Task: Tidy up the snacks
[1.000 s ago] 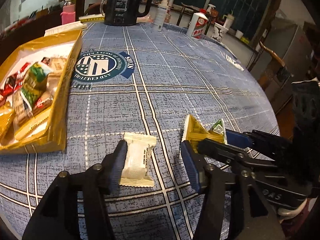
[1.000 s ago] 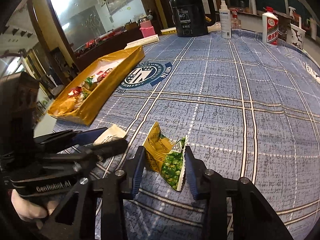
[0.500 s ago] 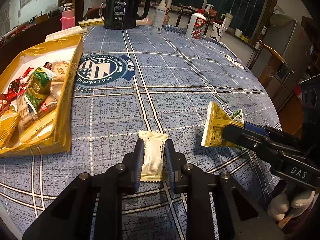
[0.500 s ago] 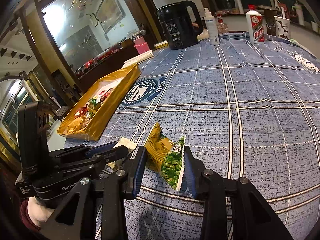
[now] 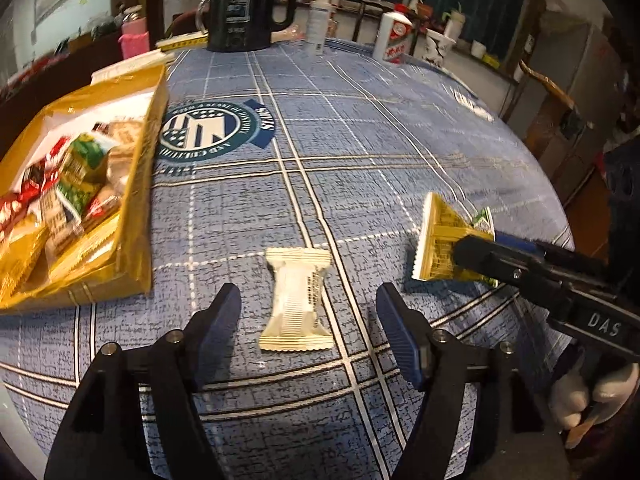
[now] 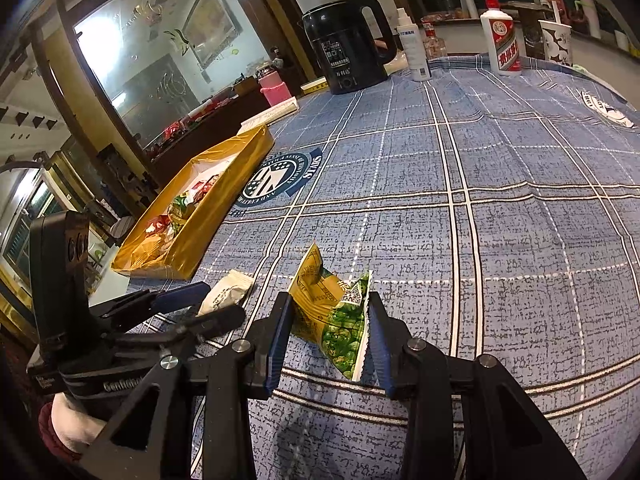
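A white snack packet (image 5: 298,300) lies flat on the blue checked tablecloth, between the fingers of my left gripper (image 5: 307,300). The jaws are opening and stand wide; neither pad touches the packet. My right gripper (image 6: 328,316) is shut on a green and yellow snack packet (image 6: 332,308), holding it tilted just above the cloth. In the left wrist view that packet (image 5: 440,240) sticks out of the right gripper (image 5: 480,242) at the right. In the right wrist view the white packet (image 6: 226,294) and the left gripper (image 6: 218,302) sit at the lower left.
A gold box (image 5: 140,200) with several snack packets stands at the left, also seen as the gold box (image 6: 224,208). A black kettle (image 5: 244,4), a spray bottle (image 5: 318,20) and a red-labelled white bottle (image 5: 394,38) line the far edge. The table's rounded edge falls away at right.
My left gripper shut on the white packet half a second ago and has now let go and opened wide; the packet lies on the cloth. The right gripper still holds its packet.
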The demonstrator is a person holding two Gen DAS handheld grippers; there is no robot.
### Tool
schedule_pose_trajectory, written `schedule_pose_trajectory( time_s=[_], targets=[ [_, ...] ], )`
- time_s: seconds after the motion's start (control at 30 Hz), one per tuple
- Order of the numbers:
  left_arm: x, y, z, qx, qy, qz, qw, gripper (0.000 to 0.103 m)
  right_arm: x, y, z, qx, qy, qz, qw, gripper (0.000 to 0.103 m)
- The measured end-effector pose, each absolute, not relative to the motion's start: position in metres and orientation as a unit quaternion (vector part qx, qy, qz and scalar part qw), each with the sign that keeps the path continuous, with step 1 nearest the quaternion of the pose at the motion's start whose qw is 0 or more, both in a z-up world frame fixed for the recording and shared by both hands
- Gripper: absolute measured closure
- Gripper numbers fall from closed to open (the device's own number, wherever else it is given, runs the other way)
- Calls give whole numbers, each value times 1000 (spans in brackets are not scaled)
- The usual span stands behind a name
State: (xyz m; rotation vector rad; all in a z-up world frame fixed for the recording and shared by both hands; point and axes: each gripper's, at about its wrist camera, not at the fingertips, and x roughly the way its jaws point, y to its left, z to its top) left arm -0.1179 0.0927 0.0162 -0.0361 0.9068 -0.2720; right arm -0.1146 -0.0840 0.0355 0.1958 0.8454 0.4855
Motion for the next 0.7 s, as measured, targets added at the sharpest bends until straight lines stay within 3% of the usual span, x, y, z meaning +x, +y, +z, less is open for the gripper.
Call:
schedule_pose_trajectory(
  time_s=[0.07, 0.1, 0.7],
  targets=[
    [-118, 87, 17, -2, 433, -137, 891, 78, -115, -84, 35, 93, 405, 234, 879, 65],
    [-118, 86, 17, 3, 433, -134, 892, 82, -115, -84, 35, 94, 405, 235, 879, 65],
    [-129, 116, 43, -29, 387, -103, 916, 83, -124, -88, 41, 103, 392, 240, 882, 66]
  ],
)
